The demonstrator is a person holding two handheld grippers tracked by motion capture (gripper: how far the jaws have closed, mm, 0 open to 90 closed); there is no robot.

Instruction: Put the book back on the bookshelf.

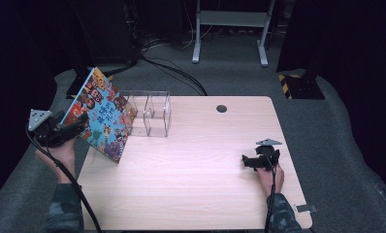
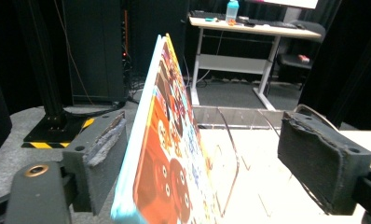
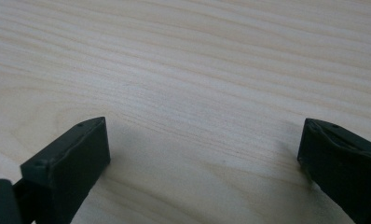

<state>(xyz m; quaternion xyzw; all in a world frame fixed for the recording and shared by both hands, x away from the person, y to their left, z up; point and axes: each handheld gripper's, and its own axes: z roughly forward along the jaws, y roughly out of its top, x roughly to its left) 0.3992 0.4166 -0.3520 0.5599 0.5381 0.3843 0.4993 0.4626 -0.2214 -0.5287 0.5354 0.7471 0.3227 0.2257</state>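
A colourful picture book (image 1: 101, 114) stands tilted at the table's left edge, its top leaning away from the clear acrylic rack (image 1: 150, 114) beside it. My left gripper (image 1: 82, 124) reaches in from the left at the book's middle. In the left gripper view the book (image 2: 169, 140) stands between the wide jaws of the left gripper (image 2: 209, 142), close to the left pad (image 2: 104, 140) and well apart from the right one. My right gripper (image 1: 247, 161) rests low at the table's right side. Its jaws (image 3: 202, 149) are open over bare wood, with nothing between them.
The wooden table (image 1: 196, 170) has a round cable hole (image 1: 221, 108) near its far edge. The clear rack (image 2: 239, 121) has several compartments. Beyond the table lie floor cables (image 1: 176, 73) and a desk frame (image 1: 230, 29). A black stand base (image 1: 302, 87) sits at the far right.
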